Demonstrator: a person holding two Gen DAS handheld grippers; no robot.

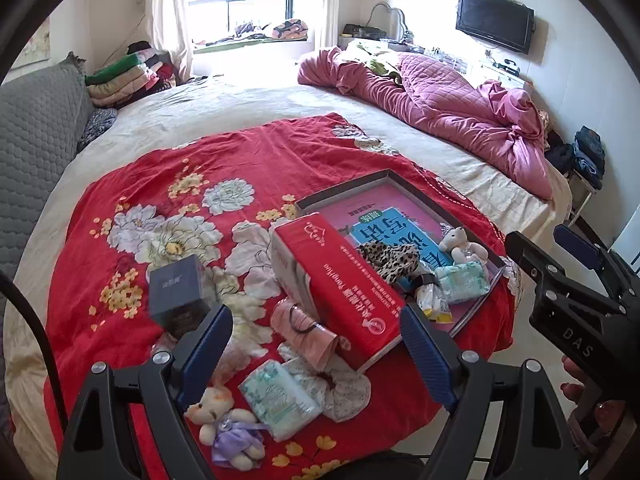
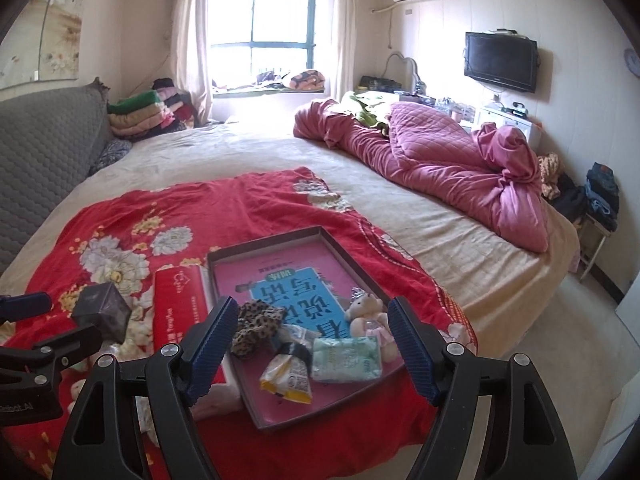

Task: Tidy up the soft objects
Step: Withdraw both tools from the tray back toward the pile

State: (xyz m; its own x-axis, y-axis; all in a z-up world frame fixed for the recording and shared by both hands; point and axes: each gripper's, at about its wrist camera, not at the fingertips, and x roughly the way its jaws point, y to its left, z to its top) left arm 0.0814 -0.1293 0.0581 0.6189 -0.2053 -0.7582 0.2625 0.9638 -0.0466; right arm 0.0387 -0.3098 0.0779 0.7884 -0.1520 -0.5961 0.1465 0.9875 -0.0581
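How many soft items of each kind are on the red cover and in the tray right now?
Plush toys: 2
Tissue packs: 2
Scrunchies: 2
Pink rolled cloth: 1
Total: 7

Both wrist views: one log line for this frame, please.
left gripper: open, over tissue pack | right gripper: open, over tray | in tray: leopard scrunchie, plush | outside: bear
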